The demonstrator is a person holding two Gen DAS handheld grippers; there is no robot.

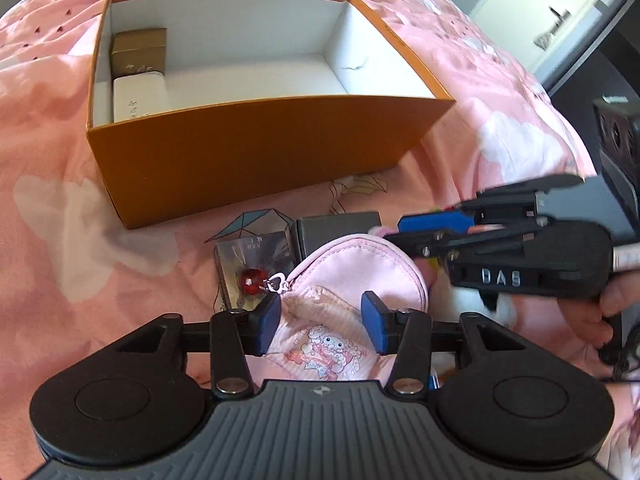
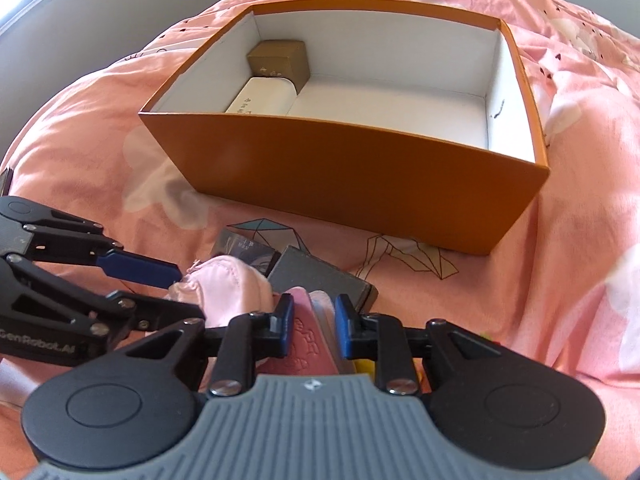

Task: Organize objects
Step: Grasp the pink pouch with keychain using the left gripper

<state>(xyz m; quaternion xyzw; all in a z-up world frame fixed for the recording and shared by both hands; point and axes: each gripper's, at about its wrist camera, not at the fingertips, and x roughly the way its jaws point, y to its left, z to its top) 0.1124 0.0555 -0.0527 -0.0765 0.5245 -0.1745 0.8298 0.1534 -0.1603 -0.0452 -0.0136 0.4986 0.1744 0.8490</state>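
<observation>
1. My left gripper (image 1: 320, 322) hangs over the pink pouch (image 1: 344, 280) on the bed (image 1: 80, 240), fingers apart.
2. My right gripper (image 2: 311, 330) fingers straddle a pink card (image 2: 306, 344), narrowly apart; grip unclear.
3. Orange box (image 1: 260, 152) sits beyond, holding a gold box (image 1: 140, 50) and white case (image 1: 138, 98).

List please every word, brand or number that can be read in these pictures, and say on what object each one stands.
"DAS": on the side of the right gripper.
"GenRobot.AI": on the side of the left gripper; its first letter is cut off at the picture's edge.
Gold box in the orange box: print too small to read.
White case: print too small to read.
Silver box: print blurred.
Pink pouch: a cartoon picture only.
</observation>
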